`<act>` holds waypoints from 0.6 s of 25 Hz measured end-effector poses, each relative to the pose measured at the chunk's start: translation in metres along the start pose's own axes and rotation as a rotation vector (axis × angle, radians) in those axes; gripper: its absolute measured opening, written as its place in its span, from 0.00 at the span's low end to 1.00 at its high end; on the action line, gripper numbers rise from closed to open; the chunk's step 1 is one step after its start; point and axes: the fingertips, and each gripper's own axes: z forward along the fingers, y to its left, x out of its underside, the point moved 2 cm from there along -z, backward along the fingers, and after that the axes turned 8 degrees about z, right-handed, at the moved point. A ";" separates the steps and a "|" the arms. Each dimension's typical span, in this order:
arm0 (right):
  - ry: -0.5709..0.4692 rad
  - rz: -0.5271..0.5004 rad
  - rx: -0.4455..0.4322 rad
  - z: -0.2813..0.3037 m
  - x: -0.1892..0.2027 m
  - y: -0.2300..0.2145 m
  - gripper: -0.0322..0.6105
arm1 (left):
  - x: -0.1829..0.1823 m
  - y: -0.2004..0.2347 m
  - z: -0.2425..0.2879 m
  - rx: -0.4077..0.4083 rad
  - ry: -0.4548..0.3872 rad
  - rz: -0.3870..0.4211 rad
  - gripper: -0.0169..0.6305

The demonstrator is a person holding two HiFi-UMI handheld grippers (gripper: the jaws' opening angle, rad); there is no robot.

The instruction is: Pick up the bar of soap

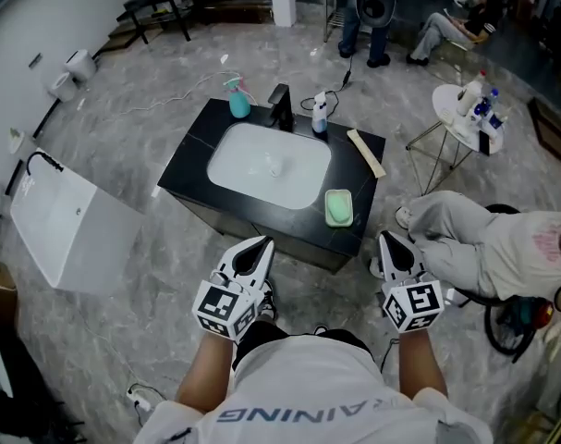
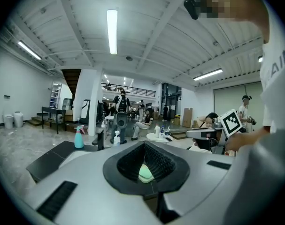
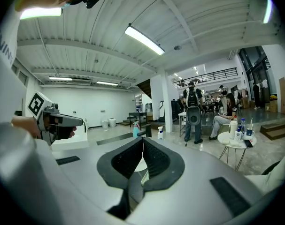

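Observation:
A pale green bar of soap (image 1: 338,207) lies on the front right corner of a black counter (image 1: 195,155), beside a white sink basin (image 1: 267,165). Both grippers hover over the floor in front of the counter, short of it. My left gripper (image 1: 259,244) points at the counter's front edge with its jaws together and nothing in them. My right gripper (image 1: 388,239) is off the counter's right corner, also shut and empty. In the left gripper view the soap (image 2: 146,173) shows through the gap below the closed tips of the left gripper (image 2: 143,143). The right gripper view shows the right gripper (image 3: 142,139) with tips touching.
At the counter's back stand a teal spray bottle (image 1: 238,103), a black faucet (image 1: 281,107) and a small white bottle (image 1: 320,114); a wooden strip (image 1: 366,153) lies on the right side. A person sits at the right (image 1: 483,248). A white tub (image 1: 67,220) sits at the left.

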 end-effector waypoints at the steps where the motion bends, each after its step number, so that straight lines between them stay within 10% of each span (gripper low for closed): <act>1: -0.001 -0.001 0.014 0.007 -0.002 0.001 0.07 | 0.000 0.008 0.005 0.015 -0.005 0.001 0.03; 15: 0.021 -0.004 0.184 0.122 -0.028 0.050 0.07 | -0.002 0.156 0.056 0.177 -0.018 0.012 0.03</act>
